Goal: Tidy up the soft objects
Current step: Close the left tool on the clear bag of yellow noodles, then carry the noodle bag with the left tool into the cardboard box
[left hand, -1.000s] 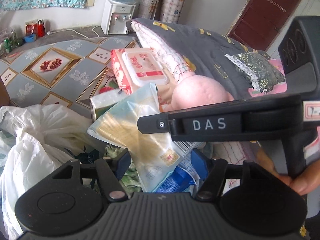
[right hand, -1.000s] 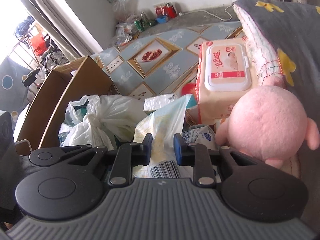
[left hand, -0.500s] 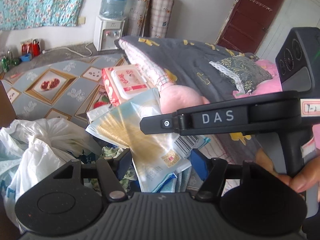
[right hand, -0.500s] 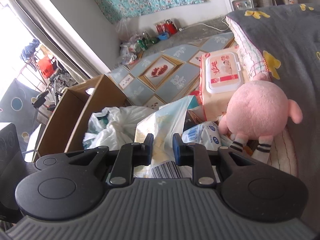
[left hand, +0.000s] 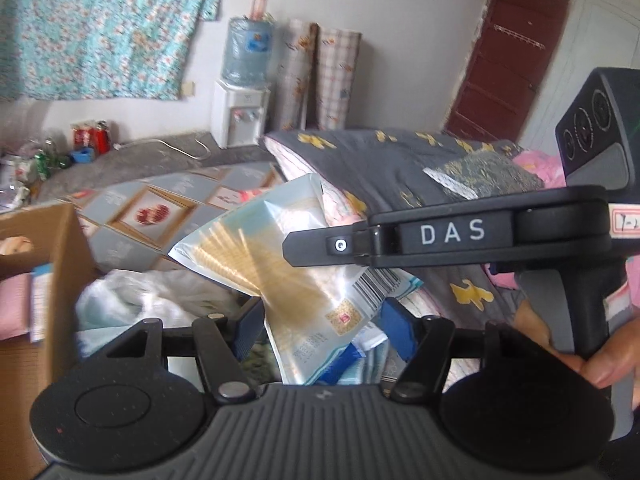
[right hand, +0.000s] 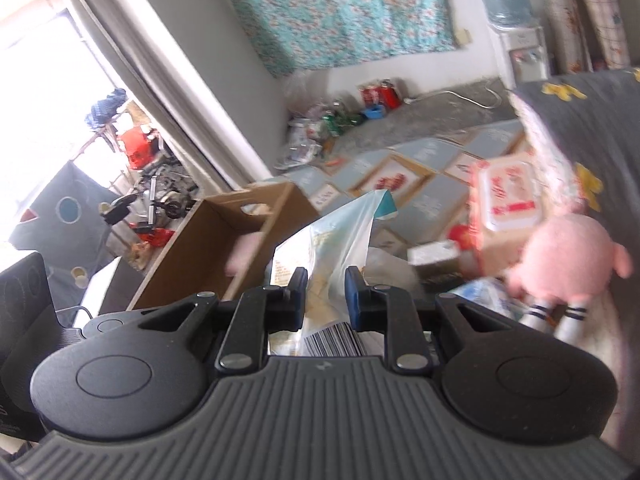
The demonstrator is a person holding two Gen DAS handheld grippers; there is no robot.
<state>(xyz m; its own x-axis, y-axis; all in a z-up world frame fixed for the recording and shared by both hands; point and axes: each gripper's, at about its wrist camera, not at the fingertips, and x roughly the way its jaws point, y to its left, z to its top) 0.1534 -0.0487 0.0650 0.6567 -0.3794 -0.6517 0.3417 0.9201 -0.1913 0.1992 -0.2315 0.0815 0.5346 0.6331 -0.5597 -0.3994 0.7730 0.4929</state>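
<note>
Cardboard box holds a pink soft item inside.

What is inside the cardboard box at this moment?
The right wrist view shows a pink soft item inside the cardboard box. The left wrist view shows pink fabric and a light printed pack. The box walls hide the rest of the inside.
</note>
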